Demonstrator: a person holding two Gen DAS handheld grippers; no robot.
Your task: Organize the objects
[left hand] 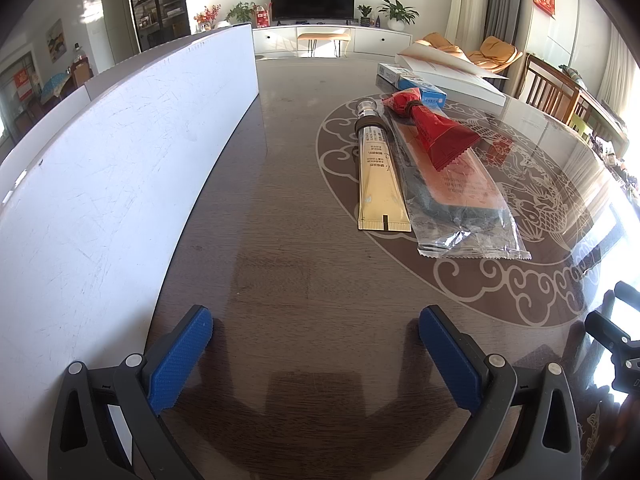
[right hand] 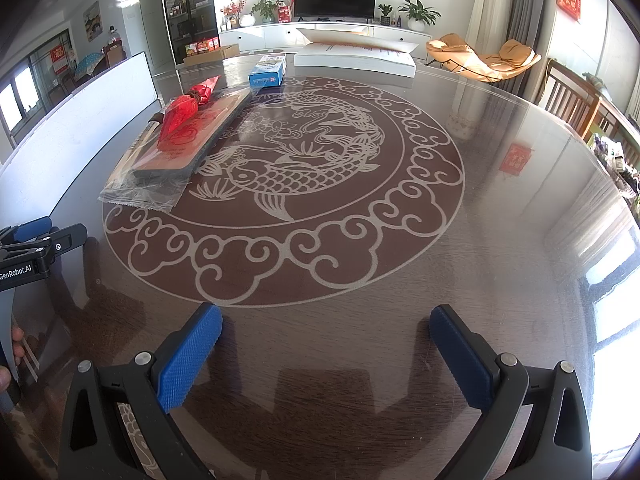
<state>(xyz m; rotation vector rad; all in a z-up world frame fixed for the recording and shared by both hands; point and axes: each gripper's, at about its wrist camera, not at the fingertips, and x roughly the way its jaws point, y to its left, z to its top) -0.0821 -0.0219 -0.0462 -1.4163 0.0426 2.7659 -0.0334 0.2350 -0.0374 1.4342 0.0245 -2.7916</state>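
cream tube (left hand: 382, 176) ahead-right of empty, spread left hand-held gripper (left hand: 314, 356)

Both wrist cameras sit low over the table (left hand: 288, 184), facing the television (left hand: 312, 0). The left view hugs a white board (left hand: 120, 160); both share the red pouch (left hand: 436, 128).

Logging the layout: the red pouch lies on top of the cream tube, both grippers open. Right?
Not quite. The red pouch lies on the clear packet; the cream tube lies beside it, as the left wrist view shows. Both the left gripper and right gripper are open.
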